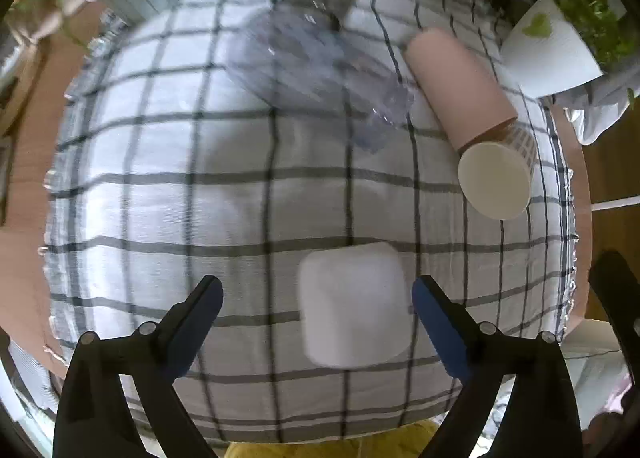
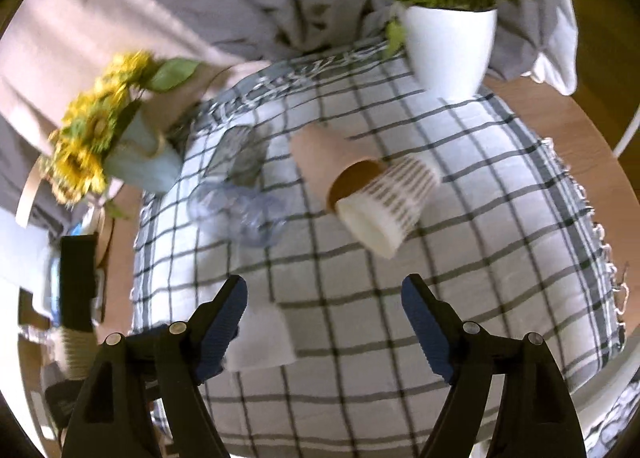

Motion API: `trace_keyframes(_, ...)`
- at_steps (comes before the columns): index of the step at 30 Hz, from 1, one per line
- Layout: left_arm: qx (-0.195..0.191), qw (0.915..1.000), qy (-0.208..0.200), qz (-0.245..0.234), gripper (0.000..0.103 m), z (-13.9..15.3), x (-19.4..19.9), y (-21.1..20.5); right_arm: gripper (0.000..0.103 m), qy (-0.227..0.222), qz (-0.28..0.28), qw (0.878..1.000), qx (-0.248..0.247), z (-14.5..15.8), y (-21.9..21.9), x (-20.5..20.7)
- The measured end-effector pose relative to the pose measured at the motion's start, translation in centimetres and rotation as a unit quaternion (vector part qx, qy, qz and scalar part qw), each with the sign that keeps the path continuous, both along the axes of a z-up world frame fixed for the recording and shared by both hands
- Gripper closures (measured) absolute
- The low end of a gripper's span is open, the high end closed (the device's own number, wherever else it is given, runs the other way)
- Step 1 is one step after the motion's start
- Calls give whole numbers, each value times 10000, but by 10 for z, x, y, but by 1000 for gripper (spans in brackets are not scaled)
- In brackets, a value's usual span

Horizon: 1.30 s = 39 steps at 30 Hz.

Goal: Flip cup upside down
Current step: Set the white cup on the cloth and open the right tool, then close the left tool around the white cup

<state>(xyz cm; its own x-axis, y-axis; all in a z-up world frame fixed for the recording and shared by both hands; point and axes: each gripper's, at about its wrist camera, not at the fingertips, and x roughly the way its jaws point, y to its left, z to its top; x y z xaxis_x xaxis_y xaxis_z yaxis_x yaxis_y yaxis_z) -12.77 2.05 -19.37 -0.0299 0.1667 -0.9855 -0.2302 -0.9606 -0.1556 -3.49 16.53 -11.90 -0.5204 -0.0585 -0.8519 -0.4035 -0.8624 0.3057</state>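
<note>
Several cups lie on a checked cloth (image 1: 200, 185). A pink-brown cup (image 1: 456, 77) lies on its side, also in the right wrist view (image 2: 324, 161). A white patterned cup (image 1: 500, 177) lies on its side against it, mouth toward me (image 2: 388, 209). A clear plastic cup (image 1: 304, 65) lies on its side (image 2: 244, 213). A white cup (image 1: 354, 304) stands between my left gripper's (image 1: 316, 298) open fingers; it also shows at my right gripper's left finger (image 2: 264, 338). My right gripper (image 2: 324, 298) is open and empty.
A white pot with a green plant (image 2: 448, 41) stands at the cloth's far right corner. A pale blue vase with yellow flowers (image 2: 120, 145) stands at the far left. A grey glass (image 2: 240, 157) stands behind the clear cup. The wooden table edge (image 2: 580, 145) shows right.
</note>
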Motion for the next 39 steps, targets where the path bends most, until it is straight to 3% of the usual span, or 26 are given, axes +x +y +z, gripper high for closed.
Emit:
trace_keyframes(7, 40, 9989, -438, 135, 11, -25, -15, 19, 24, 14, -42, 10000, -16, -2, 17, 0)
trace_keyframes(12, 92, 9969, -739, 246, 35, -42, -18, 25, 23, -59, -15, 10000, -21, -7, 22, 1)
trace_keyframes(16, 103, 9974, -659, 262, 37, -37, -18, 26, 23, -93, -6, 10000, -3, -9, 25, 1)
trace_keyframes(28, 666, 9965, 501, 37, 37, -1, -17, 36, 23, -17, 26, 10000, 89, -5, 27, -2)
trace_keyframes(34, 410, 9873, 1489, -380, 37, 9, 6, 32, 24, -45, 72, 9996, 274, -6, 27, 1)
trace_keyframes(39, 459, 9839, 1674, -430, 37, 0, 16, 36, 23, -24, 105, 9987, 494, -5, 25, 6)
